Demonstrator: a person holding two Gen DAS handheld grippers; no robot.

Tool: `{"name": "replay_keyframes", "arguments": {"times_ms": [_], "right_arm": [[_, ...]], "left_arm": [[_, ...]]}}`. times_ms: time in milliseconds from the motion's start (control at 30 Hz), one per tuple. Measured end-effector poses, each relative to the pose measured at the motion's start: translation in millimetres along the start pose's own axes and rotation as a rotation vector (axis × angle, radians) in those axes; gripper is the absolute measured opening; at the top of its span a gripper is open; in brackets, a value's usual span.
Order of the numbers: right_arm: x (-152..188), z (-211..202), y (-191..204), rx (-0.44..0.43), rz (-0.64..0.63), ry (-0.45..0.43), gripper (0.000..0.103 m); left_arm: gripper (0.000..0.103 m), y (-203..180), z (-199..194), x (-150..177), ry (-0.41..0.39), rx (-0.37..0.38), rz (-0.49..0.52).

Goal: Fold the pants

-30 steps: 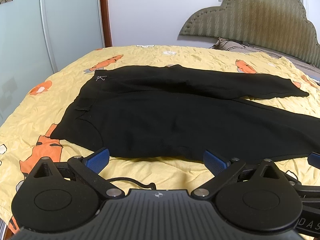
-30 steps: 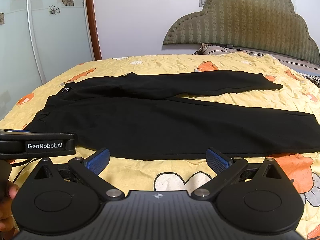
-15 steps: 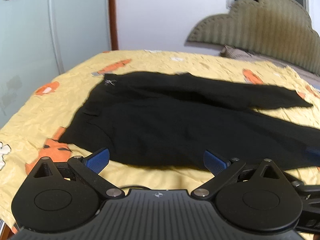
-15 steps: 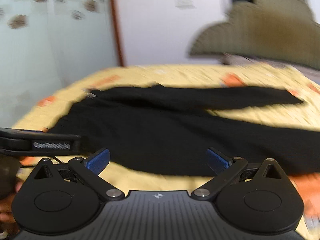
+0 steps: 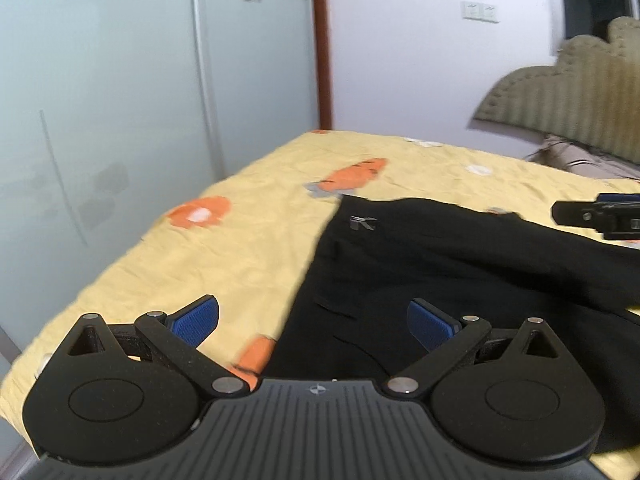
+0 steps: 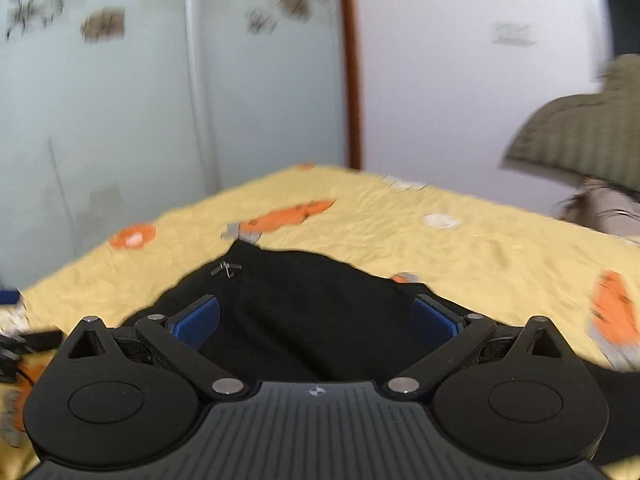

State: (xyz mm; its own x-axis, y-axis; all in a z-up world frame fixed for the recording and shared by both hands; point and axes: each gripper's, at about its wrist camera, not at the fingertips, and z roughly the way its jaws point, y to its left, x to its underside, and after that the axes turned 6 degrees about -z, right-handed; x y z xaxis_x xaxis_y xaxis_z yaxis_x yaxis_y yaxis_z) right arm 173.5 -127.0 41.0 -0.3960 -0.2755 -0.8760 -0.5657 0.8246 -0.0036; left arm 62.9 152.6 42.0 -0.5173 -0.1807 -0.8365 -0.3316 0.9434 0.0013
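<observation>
Black pants lie flat on the yellow bedspread, waistband toward the left with a small metal clasp. My left gripper is open and empty, hovering over the waistband's near left corner. My right gripper is open and empty above the upper waist part of the pants, with the clasp just ahead of its left finger. The right gripper's body shows at the right edge of the left wrist view. The pant legs are out of view to the right.
Frosted sliding wardrobe doors stand past the bed's left edge. A padded headboard and a pillow are at the far right. A white wall with sockets is behind the bed.
Both grippers have swung left and forward over the pants, from the near hem side toward the waistband. Both stay open and empty.
</observation>
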Motion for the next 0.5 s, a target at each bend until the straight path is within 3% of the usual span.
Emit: {"name": "replay_keyframes", "arguments": {"times_ms": [100,267,333,500], "right_arm": [[-11.0,61.2,-14.9,-0.070,-0.071,0.079,0.103],[-22.9,138.9,-31.5,-0.145,-0.225,0.144,0.101],[-29.9,161.6,-36.2,-0.190,-0.258,0.171,0.088],[-41.3,227.0,-55.3,-0.238,-0.177,0.324,0.087]], "left_arm": [[0.102,5.7,21.8,-17.5,0.025,-0.015,-0.003],[0.102,1.4,52.6,-37.4,0.075,0.029,0.000],[0.102,-4.3,65.7,-43.1,0.079,0.028,0.015],[0.102,-24.7,96.6,-52.6,0.123,0.071,0.094]]}}
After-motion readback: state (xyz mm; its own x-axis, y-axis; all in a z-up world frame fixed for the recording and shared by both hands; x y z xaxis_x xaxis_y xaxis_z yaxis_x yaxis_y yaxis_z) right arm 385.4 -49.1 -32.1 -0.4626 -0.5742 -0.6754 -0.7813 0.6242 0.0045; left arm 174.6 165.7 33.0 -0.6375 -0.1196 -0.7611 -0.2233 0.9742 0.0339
